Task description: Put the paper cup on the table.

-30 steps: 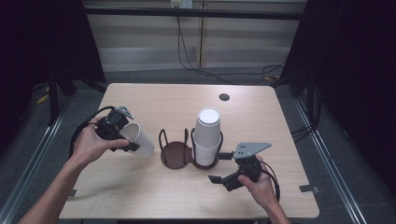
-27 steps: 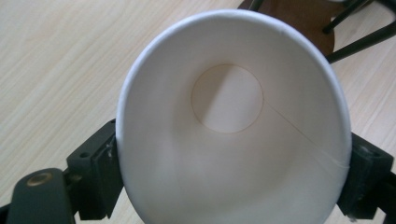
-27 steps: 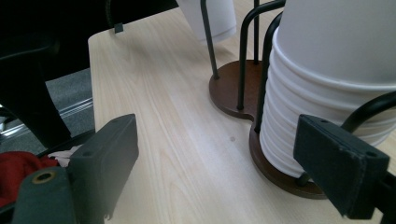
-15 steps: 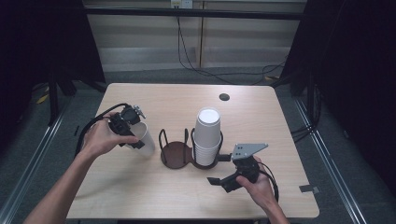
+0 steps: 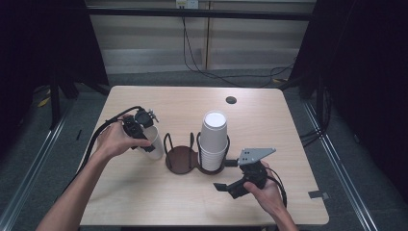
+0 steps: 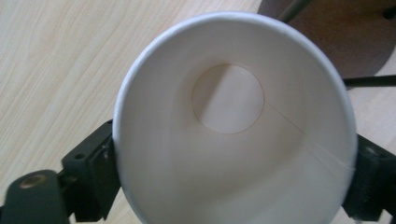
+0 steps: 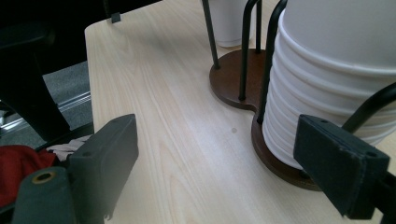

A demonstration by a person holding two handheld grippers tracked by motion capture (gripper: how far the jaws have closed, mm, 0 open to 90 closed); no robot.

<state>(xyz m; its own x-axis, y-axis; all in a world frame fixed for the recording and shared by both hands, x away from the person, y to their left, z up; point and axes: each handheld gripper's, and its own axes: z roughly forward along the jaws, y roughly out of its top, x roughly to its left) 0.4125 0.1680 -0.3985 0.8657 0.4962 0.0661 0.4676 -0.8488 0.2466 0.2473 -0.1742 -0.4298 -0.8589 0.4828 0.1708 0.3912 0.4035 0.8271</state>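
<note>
— Where's the cup right now?

— My left gripper (image 5: 142,131) is pinching a single paper cup (image 5: 151,140) across its rim, one jaw on each side; in the left gripper view I look straight into its mouth (image 6: 233,126) down to the round bottom. It sits mouth-up, just left of the cup holder (image 5: 183,159), near the empty ring and apart from it.

— And the other side?

— My right gripper (image 5: 230,177) hangs in front of the holder with its jaws spread wide, gripping nothing. In the right gripper view the stack of cups (image 7: 336,79) stands in the holder's right ring, beside one of my jaws but not between them.

— What could go wrong from here?

— I'd say squeezing is the main risk. The cup wall is thin, and too firm a pinch at the rim would oval it, so it might catch on the wire uprights (image 5: 168,144) of the empty ring rather than drop in. If I tilt it going over the wire, the bottom edge could hook the holder and drag its base across the table (image 5: 159,202). My right jaws are also close enough to nudge the stack if I swing in carelessly.
</note>
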